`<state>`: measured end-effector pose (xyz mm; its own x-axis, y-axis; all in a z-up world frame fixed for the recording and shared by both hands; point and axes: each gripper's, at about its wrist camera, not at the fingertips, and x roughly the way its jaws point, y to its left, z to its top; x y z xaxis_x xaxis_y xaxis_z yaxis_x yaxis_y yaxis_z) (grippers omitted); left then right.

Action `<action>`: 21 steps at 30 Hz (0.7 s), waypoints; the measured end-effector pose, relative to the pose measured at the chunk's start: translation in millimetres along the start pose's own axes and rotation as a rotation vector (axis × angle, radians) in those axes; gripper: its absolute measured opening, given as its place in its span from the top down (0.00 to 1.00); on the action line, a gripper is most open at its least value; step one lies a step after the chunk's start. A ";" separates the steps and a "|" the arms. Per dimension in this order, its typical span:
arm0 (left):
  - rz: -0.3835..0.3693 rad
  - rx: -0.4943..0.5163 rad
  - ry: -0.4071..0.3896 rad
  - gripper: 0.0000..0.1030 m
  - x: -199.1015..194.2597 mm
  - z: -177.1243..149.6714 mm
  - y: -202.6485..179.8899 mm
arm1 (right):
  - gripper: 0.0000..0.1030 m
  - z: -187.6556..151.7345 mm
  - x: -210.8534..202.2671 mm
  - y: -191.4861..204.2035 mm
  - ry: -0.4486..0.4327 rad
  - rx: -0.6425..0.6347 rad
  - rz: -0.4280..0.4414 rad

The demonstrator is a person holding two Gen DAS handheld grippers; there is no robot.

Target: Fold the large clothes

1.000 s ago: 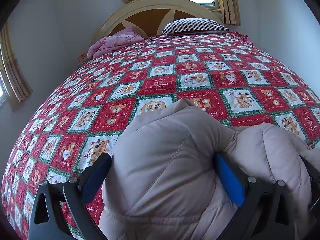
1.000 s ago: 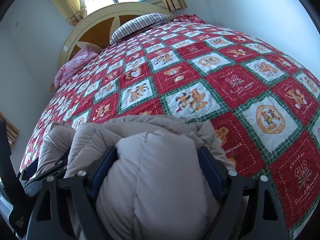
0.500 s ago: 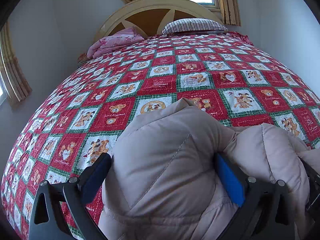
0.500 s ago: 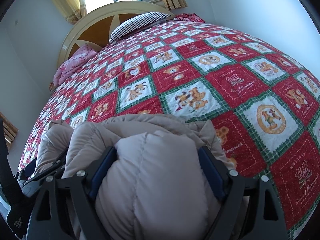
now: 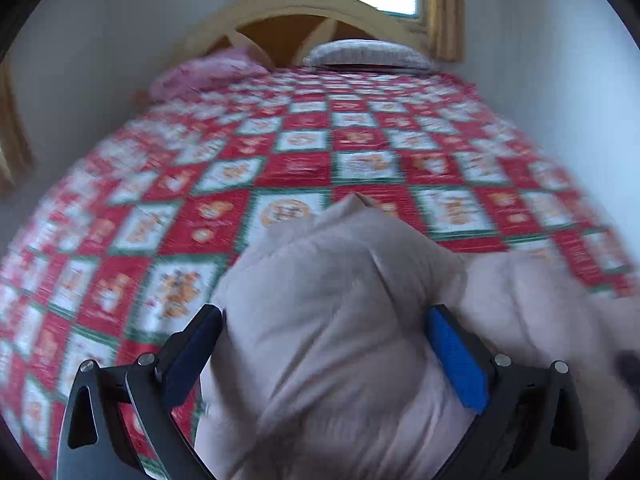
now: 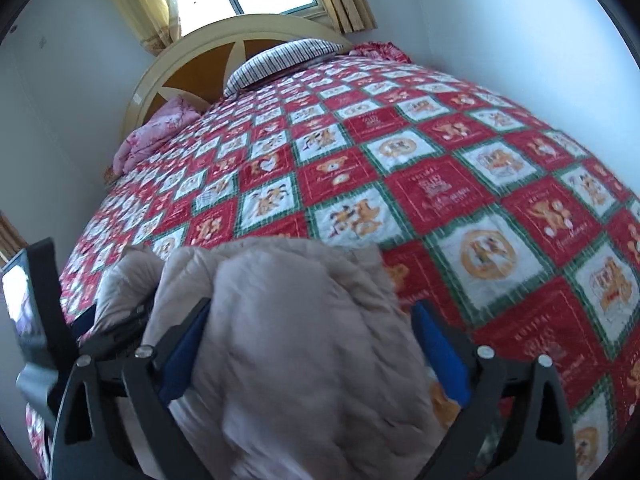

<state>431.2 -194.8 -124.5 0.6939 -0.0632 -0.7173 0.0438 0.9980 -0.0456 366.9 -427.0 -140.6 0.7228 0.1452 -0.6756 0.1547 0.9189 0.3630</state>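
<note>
A puffy beige down jacket [image 5: 340, 320] lies bunched at the near edge of the bed. My left gripper [image 5: 324, 332] is shut on a thick fold of it, blue pads pressing both sides. The jacket also fills the right wrist view [image 6: 304, 340], where my right gripper [image 6: 308, 328] is shut on another thick fold. The left gripper's black frame [image 6: 44, 320] shows at the left edge of the right wrist view, close beside the right one. The jacket's lower part is hidden below both views.
The bed has a red, white and green patchwork quilt [image 6: 440, 168]. A striped pillow [image 6: 280, 60] and a pink folded blanket [image 6: 152, 140] lie by the arched headboard [image 6: 192, 80]. A wall runs along the bed's right side.
Both grippers have lifted and tilted with the jacket held; both views now show more of the wall and window. The left view is blurred by motion.
</note>
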 end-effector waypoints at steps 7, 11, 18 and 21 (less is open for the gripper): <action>-0.273 -0.035 -0.027 0.01 -60.8 -33.6 75.5 | 0.03 -3.4 4.1 -27.7 0.107 0.054 0.132; -0.400 -0.074 0.035 0.01 -45.7 -59.9 90.2 | 0.01 -1.4 20.3 -39.1 0.168 0.079 0.191; -0.633 -0.162 0.131 0.02 -11.8 -65.0 68.2 | 0.11 -9.3 35.7 -50.3 0.209 0.138 0.322; -0.625 -0.114 0.103 0.16 -22.2 -59.5 59.9 | 0.30 -14.2 38.2 -48.2 0.244 0.163 0.396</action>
<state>375.6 -133.6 -152.7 0.4891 -0.6385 -0.5942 0.3375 0.7667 -0.5461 377.5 -460.5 -192.9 0.5717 0.5713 -0.5889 0.0170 0.7093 0.7047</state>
